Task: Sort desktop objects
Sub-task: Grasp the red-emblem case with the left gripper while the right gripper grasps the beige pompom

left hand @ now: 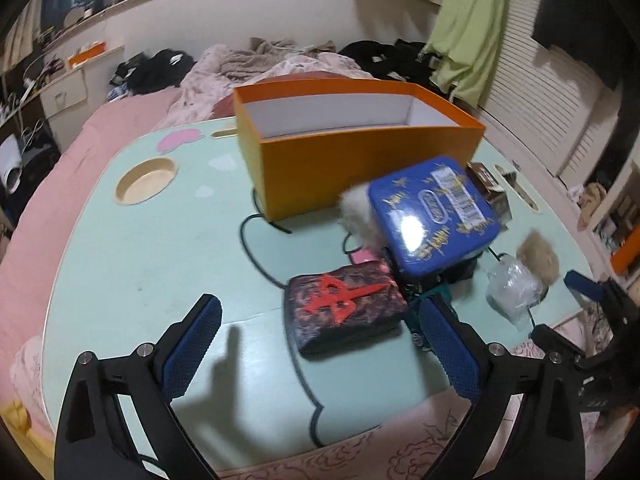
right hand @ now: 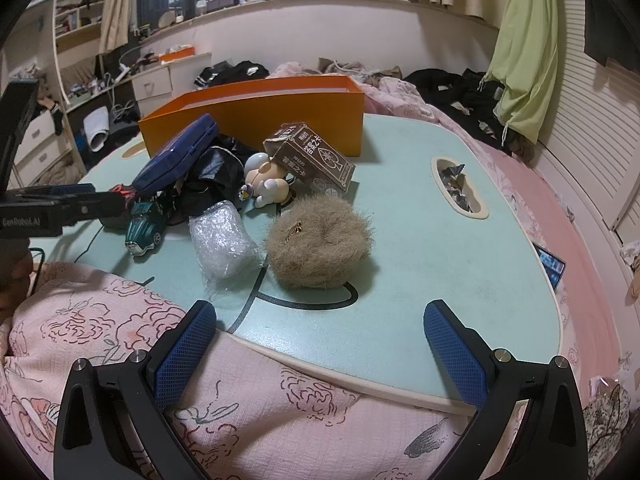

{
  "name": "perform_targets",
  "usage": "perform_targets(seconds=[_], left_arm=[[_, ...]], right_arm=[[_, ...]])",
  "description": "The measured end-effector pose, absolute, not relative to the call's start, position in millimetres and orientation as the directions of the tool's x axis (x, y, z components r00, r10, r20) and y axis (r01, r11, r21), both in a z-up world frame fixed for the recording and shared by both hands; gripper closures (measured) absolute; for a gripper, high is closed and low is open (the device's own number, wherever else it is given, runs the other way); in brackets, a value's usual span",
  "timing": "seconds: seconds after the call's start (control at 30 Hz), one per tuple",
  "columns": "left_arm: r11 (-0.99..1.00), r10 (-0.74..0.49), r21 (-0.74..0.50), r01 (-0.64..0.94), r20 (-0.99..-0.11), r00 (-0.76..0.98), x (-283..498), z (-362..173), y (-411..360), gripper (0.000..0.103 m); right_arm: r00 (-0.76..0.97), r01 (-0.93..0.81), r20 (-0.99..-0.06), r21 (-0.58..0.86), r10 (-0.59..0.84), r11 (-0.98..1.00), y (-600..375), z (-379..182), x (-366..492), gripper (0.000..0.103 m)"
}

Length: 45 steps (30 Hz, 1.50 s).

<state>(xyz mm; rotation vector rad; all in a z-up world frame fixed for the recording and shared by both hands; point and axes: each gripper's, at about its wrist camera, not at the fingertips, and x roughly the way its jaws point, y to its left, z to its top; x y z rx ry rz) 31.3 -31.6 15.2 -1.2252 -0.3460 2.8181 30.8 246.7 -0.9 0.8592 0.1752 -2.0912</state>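
A messy bedroom, with a pale green desk (left hand: 120,264) set over a pink bed.

Left gripper (left hand: 320,344): jaws wide, holding nothing, hanging low over the near edge of the desk. Just ahead of the jaws, a dark box with a red sign (left hand: 344,308), lying flat. Beside it, toward the right jaw, a small green toy car (right hand: 146,222). Behind the box, a blue tin (left hand: 434,212), tilted, leaning on a heap of black stuff. Further back, a big orange box (left hand: 360,156), open at the top, looking empty from here.

Right gripper (right hand: 320,348): jaws wide too, empty, over the pink quilt (right hand: 260,420) at the desk edge. In front, a fluffy brown ball (right hand: 320,240). Touching its left side, a clear plastic bag (right hand: 222,242). Behind those, a little toy figure (right hand: 266,182) and a brown carton (right hand: 312,156), tipped over.

Probably best to start with the dark box, closest to the left jaws. Good way to do it: come down straight, put one jaw on each long side, squeeze in the middle, lift slowly. Careful of the toy car right next to it, easy to bump. Then over to the orange box and down gently.
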Motion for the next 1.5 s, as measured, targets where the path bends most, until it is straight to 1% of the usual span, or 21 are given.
perform_targets(seconds=[0.03,0.07,0.1,0.13,0.17,0.2,0.5,0.63,0.73,0.8,0.9,1.0,1.1,1.17,1.2,1.23,1.27,1.5], left_arm=[[-0.976,0.136,-0.217,0.036,-0.722,-0.679,30.1,12.5,-28.7,0.007],[-0.976,0.135,-0.215,0.038,-0.730,-0.670,28.1,9.5,-27.8,0.020],[-0.974,0.141,-0.223,0.046,-0.749,-0.648,25.0,3.6,-27.8,0.030],[-0.978,0.112,-0.200,0.059,-0.741,-0.662,26.7,4.9,-27.2,0.033],[-0.977,0.110,-0.203,0.063,-0.740,-0.663,27.8,4.4,-28.0,0.038],[-0.975,0.122,-0.216,0.058,-0.731,-0.671,30.6,4.9,-28.9,0.040],[-0.963,0.114,-0.257,0.087,-0.676,-0.728,48.5,5.9,-36.5,0.041],[-0.964,0.109,-0.248,0.090,-0.683,-0.723,42.4,6.4,-37.7,0.041],[-0.969,0.094,-0.230,0.091,-0.683,-0.724,42.8,7.7,-34.7,0.041],[-0.970,0.090,-0.224,0.090,-0.684,-0.724,42.9,7.9,-33.7,0.041],[-0.971,0.089,-0.223,0.092,-0.687,-0.721,41.9,7.8,-34.6,0.041],[-0.971,0.087,-0.220,0.092,-0.685,-0.723,42.6,8.3,-34.0,0.041],[-0.972,0.083,-0.216,0.092,-0.684,-0.725,43.0,8.9,-33.7,0.041],[-0.972,0.082,-0.215,0.091,-0.681,-0.728,42.6,9.7,-33.8,0.041],[-0.972,0.083,-0.216,0.090,-0.678,-0.730,43.1,10.2,-33.9,0.041],[-0.972,0.084,-0.216,0.088,-0.677,-0.731,43.3,10.6,-34.1,0.041],[-0.972,0.089,-0.218,0.084,-0.675,-0.733,43.7,11.1,-34.3,0.041],[-0.972,0.089,-0.221,0.076,-0.653,-0.752,49.4,16.8,-35.8,0.042]], right_arm=[[-0.409,0.753,-0.632,0.173,-0.658,-0.634,246.7,-0.9,30.8,0.000],[-0.409,0.753,-0.632,0.173,-0.658,-0.635,246.8,-1.0,30.9,0.000],[-0.409,0.753,-0.632,0.173,-0.658,-0.635,246.8,-1.0,30.8,0.000],[-0.411,0.753,-0.632,0.172,-0.658,-0.635,246.8,-1.1,31.2,0.000],[-0.412,0.753,-0.630,0.172,-0.658,-0.636,246.8,-1.1,31.2,0.000],[-0.411,0.751,-0.631,0.175,-0.658,-0.636,246.4,-1.1,31.0,0.000],[-0.420,0.744,-0.613,0.190,-0.669,-0.641,244.6,5.1,27.7,0.000],[-0.427,0.727,-0.575,0.241,-0.697,-0.644,254.9,8.2,21.4,0.007],[-0.471,0.681,-0.536,0.283,-0.700,-0.675,267.8,12.4,11.6,0.008],[-0.493,0.654,-0.526,0.301,-0.693,-0.694,272.7,14.6,4.3,0.009],[-0.501,0.644,-0.523,0.307,-0.689,-0.701,270.7,17.9,-3.5,0.015],[-0.512,0.644,-0.529,0.284,-0.677,-0.710,260.6,20.9,-5.4,0.019],[-0.466,0.668,-0.549,0.296,-0.694,-0.682,245.3,22.1,-11.5,0.019],[-0.409,0.699,-0.568,0.308,-0.714,-0.645,237.2,17.3,-15.2,0.027],[-0.391,0.706,-0.577,0.313,-0.718,-0.636,232.2,14.9,-16.4,0.049],[-0.380,0.707,-0.592,0.310,-0.711,-0.636,228.1,12.4,-17.8,0.077],[-0.430,0.679,-0.589,0.289,-0.684,-0.675,226.2,11.8,-16.9,0.082],[-0.402,0.689,-0.520,0.371,-0.754,-0.623,239.0,4.7,-19.5,0.082]])
